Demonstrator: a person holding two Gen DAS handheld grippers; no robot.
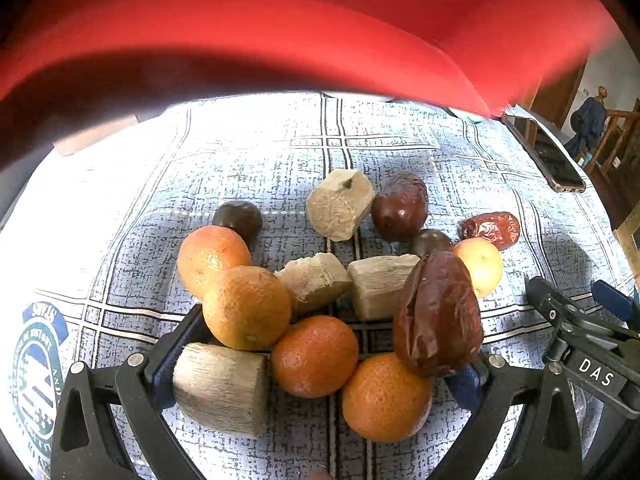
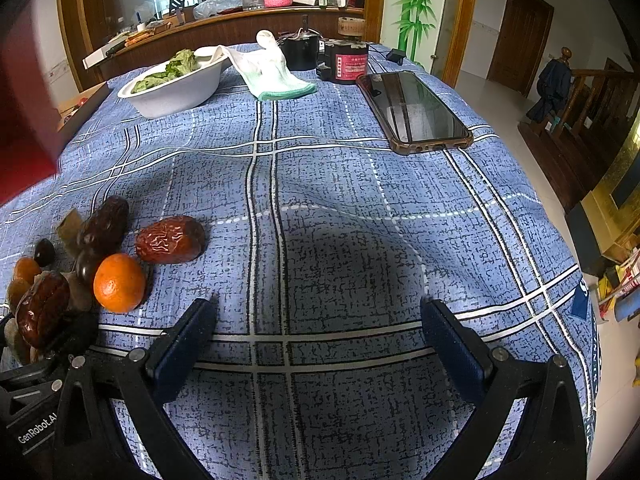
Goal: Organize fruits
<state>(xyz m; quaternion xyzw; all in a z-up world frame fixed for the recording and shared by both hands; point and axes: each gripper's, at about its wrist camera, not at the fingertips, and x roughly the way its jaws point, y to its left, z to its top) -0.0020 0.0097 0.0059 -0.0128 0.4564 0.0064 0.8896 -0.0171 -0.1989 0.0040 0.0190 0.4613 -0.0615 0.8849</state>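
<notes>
In the left wrist view a pile of fruit lies on the blue checked tablecloth: several oranges, pale sugarcane pieces, dark red dates and small dark chestnuts. My left gripper is open, its fingers spread around the near side of the pile. The right gripper's body shows at the right edge. In the right wrist view my right gripper is open and empty over bare cloth; the pile sits at the left, with an orange and a wrinkled date nearest.
A phone lies at the back right. A white bowl of greens, a white-green glove and dark jars stand at the far edge. A red object hangs over the far side of the table.
</notes>
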